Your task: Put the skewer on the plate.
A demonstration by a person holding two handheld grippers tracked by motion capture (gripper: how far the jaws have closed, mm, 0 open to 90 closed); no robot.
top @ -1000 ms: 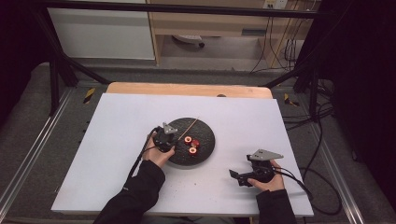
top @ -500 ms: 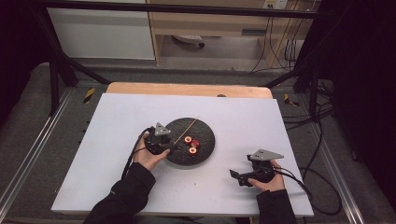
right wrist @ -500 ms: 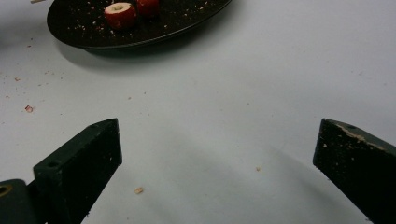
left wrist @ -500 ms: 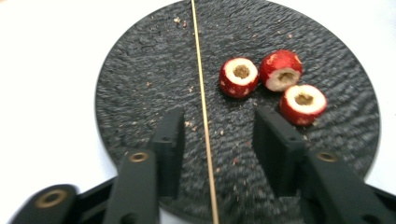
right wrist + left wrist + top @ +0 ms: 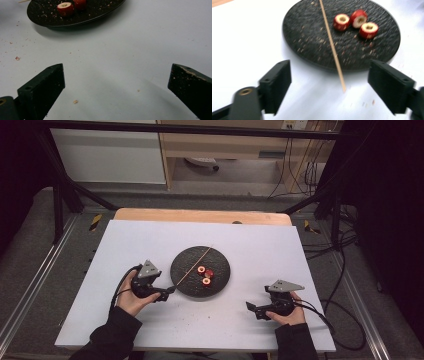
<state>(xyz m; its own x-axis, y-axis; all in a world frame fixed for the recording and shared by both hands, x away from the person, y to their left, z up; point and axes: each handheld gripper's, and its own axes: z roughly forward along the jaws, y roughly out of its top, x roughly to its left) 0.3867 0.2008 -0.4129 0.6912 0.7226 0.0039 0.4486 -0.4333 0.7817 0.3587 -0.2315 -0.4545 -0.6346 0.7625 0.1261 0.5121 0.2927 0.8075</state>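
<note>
At the centre of the high view sits a round black plate with a rough, pebbled surface (image 5: 220,277), and on it three small red fruit rounds with pale cored middles (image 5: 205,273) lie close together right of centre. A thin, straight wooden skewer (image 5: 192,266) lies slantwise across the plate's left half, its lower end jutting past the rim over the table; in the left gripper view that tip (image 5: 342,86) ends between the two jaws, touching neither. Fine reddish and tan crumbs speckle the plate and the sheet around it.

The plate rests on a smooth white sheet covering the table (image 5: 250,240), with a strip of pale wooden tabletop (image 5: 200,215) bare along the far edge. At lower left of the high view, the black left gripper (image 5: 167,292), held in a hand with a dark sleeve, points at the plate's near-left rim, its blocky jaws wide apart. At lower right, the black right gripper (image 5: 252,309) lies low over the sheet, well apart from the plate, jaws likewise spread wide with nothing between them.

Beyond the table lie grey carpet, black metal frame bars, a white cabinet (image 5: 110,155) at upper left, light wooden shelving and hanging cables at upper right.
</note>
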